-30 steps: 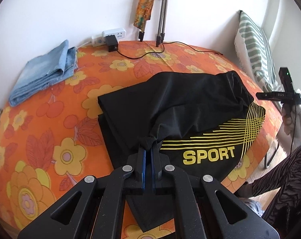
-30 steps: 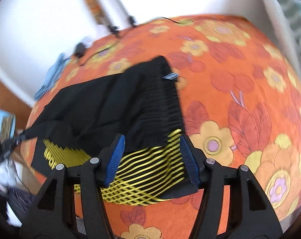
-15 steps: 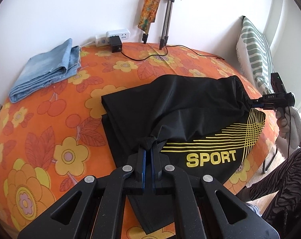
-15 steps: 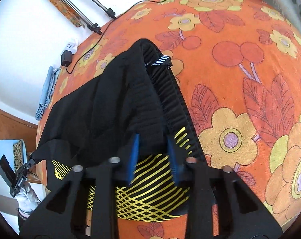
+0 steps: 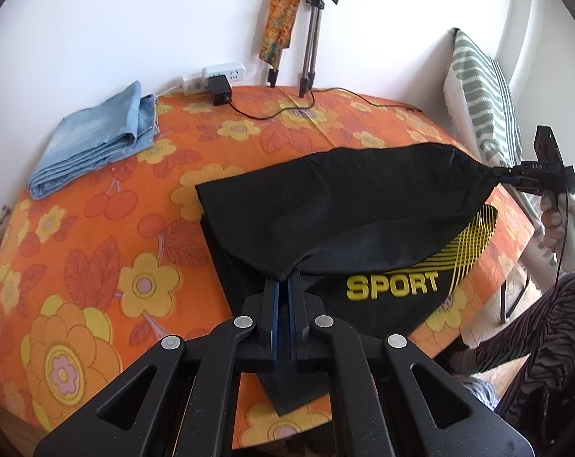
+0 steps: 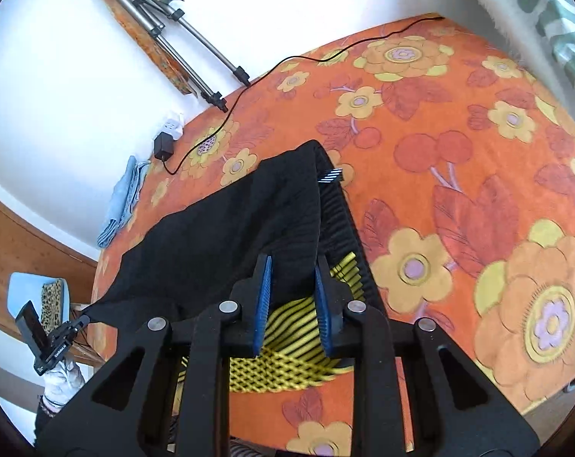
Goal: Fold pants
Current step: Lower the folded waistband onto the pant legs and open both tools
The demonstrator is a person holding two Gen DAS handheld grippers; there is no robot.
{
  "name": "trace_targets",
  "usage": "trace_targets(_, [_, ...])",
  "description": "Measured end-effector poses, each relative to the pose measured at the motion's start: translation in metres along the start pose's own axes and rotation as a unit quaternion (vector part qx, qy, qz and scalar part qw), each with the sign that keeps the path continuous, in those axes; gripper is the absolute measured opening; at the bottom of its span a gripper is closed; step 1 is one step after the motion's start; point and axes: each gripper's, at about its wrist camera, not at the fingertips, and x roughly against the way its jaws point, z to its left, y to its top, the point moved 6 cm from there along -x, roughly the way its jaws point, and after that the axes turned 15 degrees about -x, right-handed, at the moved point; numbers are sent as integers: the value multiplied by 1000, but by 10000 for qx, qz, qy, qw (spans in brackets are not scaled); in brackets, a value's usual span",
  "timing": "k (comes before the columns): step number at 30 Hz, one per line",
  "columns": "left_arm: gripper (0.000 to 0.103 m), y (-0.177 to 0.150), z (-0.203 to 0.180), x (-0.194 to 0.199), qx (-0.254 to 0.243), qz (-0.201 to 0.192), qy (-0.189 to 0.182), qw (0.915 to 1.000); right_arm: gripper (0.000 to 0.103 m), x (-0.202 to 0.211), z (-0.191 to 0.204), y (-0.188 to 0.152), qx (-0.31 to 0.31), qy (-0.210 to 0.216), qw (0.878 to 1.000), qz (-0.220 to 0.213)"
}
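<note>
Black pants [image 5: 344,205] with a yellow SPORT print lie folded on the orange flowered bed [image 5: 97,266]. Their top layer is lifted and stretched taut between both grippers. In the left wrist view, my left gripper [image 5: 285,278] is shut on the near corner of that layer. My right gripper [image 5: 504,177] pinches the far right corner, held by a gloved hand [image 5: 565,228]. In the right wrist view, the right gripper [image 6: 293,262] has its jaws closing on bunched black fabric [image 6: 219,236] by the ribbed waistband, pads pressing on it. The left gripper [image 6: 83,320] holds the far corner.
Folded blue jeans [image 5: 97,141] lie at the bed's back left. A power strip with a charger [image 5: 215,76] and its cable sit at the wall beside tripod legs [image 5: 312,26]. A striped cushion [image 5: 481,87] leans at the right. A person's patterned leg [image 5: 534,327] is beside the bed.
The right gripper's jaws went from wide apart to pinching the black fabric and rose slightly. The pants' top layer, slack before, is now raised and taut. The left gripper kept still.
</note>
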Motion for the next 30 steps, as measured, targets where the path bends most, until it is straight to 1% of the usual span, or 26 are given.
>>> trace_targets(2, [3, -5, -5, 2, -1, 70, -70, 10000, 22, 1, -10, -4, -40, -79, 9999, 65])
trace_targets(4, [3, -11, -11, 1, -50, 180, -136, 9997, 22, 0, -20, -8, -18, -262, 9996, 117])
trace_targets(10, [3, -27, -24, -3, -336, 451, -144, 9983, 22, -2, -45, -15, -55, -538, 9982, 247])
trace_targets(15, [3, -42, -25, -5, -239, 774, -408, 9959, 22, -7, -51, -25, 71, -772, 9963, 380])
trace_targets(17, [4, -45, -24, 2, -223, 772, -425, 9959, 24, -12, -54, -30, 188, -959, 9940, 494])
trace_targets(18, [9, -46, -23, 6, -200, 781, -431, 9958, 24, -13, -55, -32, 264, -1061, 9927, 511])
trace_targets(19, [13, -46, -21, 11, -165, 768, -428, 9960, 25, -13, -55, -33, 335, -1147, 9916, 498])
trace_targets(20, [16, -46, -19, 16, -142, 729, -411, 9964, 30, -12, -54, -33, 388, -1185, 9911, 467])
trace_targets(22, [16, -44, -14, 24, -89, 647, -405, 9970, 36, -8, -52, -33, 500, -1302, 9897, 322])
trace_targets(23, [16, -43, -10, 24, -97, 654, -312, 9973, 38, -6, -50, -32, 580, -1376, 9885, 239])
trace_targets(25, [16, -37, -1, 22, 22, 620, -167, 9979, 39, -3, -42, -32, 785, -1507, 9854, 61])
trace_targets(27, [16, -28, 10, 13, 221, 558, -165, 9981, 39, 0, -28, -33, 1021, -1600, 9817, -129])
trace_targets(30, [16, -13, 23, -1, 275, 481, -34, 9985, 40, 6, -10, -34, 1382, -1716, 9746, -406])
